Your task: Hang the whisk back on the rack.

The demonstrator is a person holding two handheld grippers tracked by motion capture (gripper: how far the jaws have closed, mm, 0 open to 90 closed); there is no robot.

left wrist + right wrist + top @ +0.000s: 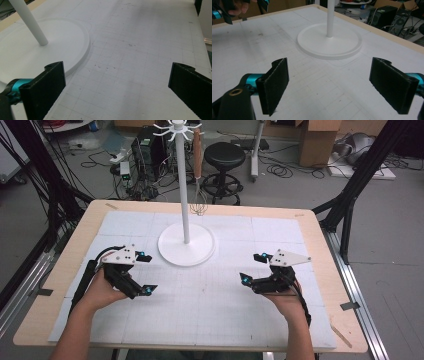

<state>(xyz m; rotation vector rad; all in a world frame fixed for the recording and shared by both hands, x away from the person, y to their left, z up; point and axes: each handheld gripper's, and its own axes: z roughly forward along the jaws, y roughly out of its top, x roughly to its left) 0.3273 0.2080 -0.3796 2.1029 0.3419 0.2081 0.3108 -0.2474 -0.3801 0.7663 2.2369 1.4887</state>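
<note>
Nothing is in hand yet, so the work looks to be at its very start or already finished; which one cannot be told from here. The tabletop (320, 285) is pale wood under a white mat ruled with a faint grid, lightly scuffed. On the mat's far middle stands the white stand (186, 195): a flat round base with a raised rim, a slim smooth pole, and short hooks at the top. A wire whisk (198, 202) with a wooden handle hangs from one hook. The left gripper (145, 273) and right gripper (253, 268) hover low on either side, each spread wide and empty, flat black ribbed pads showing.
</note>
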